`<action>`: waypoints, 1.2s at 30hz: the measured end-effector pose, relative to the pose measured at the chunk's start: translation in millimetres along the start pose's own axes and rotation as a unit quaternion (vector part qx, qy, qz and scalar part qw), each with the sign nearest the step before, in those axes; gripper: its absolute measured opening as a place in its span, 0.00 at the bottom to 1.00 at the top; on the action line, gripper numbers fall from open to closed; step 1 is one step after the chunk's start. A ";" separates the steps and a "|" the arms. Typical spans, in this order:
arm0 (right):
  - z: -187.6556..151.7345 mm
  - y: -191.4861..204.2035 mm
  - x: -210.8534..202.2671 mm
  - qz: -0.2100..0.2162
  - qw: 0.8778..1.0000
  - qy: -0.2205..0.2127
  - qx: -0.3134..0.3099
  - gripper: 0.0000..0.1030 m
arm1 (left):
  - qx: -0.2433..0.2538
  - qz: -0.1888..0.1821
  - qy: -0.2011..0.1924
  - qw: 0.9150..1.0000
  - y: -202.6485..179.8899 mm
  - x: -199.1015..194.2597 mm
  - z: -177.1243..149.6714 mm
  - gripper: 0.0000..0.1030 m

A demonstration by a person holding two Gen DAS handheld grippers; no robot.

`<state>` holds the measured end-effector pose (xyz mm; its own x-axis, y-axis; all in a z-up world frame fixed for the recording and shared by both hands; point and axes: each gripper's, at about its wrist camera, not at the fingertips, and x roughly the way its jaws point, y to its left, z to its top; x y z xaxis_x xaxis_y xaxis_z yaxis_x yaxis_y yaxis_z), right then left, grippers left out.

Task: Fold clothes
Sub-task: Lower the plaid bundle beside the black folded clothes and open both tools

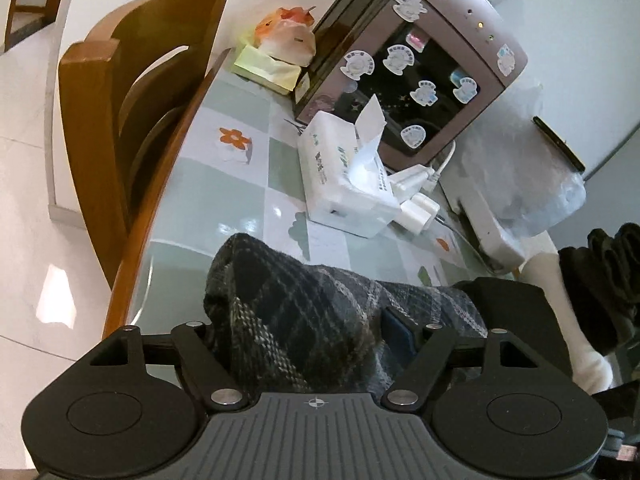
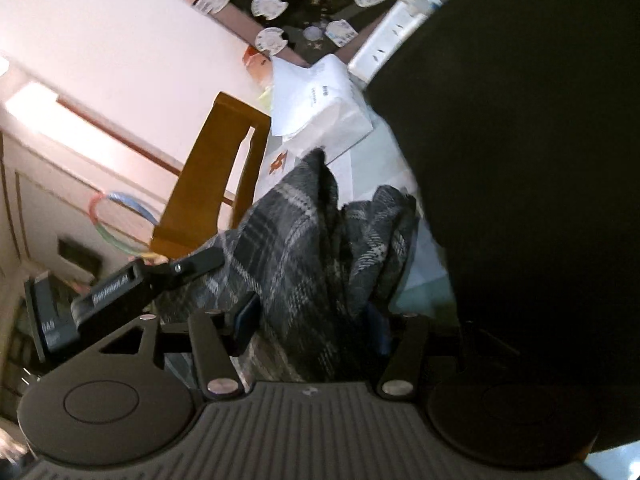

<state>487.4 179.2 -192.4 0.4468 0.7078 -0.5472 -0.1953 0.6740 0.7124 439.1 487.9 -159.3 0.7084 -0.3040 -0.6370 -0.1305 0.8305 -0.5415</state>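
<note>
Left wrist view: left tool (image 1: 308,332) standing wide, plaid cloth (image 1: 304,312) lying between its fingers on the table (image 1: 240,200). Right tool (image 2: 312,320) likewise straddling the cloth; grip impossible to tell.

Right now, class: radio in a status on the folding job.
Both hand-held grippers, left and right, have plaid cloth between their jaws. Cloth bunched at table edge. Tissue pack just beyond it.

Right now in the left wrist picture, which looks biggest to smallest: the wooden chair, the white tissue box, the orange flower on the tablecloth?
1. wooden chair, by far the biggest.
2. white tissue box, in the middle.
3. orange flower, the smallest.
The chair sits at the curved edge of the fisheye picture, so its shape is stretched, but the order is plain.
</note>
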 end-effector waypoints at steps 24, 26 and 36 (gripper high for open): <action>-60.8 129.4 -188.4 -0.133 0.950 -0.076 -0.273 1.00 | 0.121 0.070 -0.115 0.983 -113.1 -201.5 -97.5 1.00; -71.1 136.6 -211.9 -0.136 0.944 -0.089 -0.286 1.00 | 0.123 0.078 -0.127 0.981 -128.4 -221.2 -111.6 1.00; -112.9 146.2 -319.9 -0.140 0.934 -0.130 -0.303 1.00 | 0.146 0.114 -0.184 0.965 -195.8 -303.2 -180.3 1.00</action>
<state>217.4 75.2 37.2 0.7359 0.4643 -0.4928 -0.4619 0.8765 0.1360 124.8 333.3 41.0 0.8900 0.0433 -0.4539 -0.1484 0.9688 -0.1984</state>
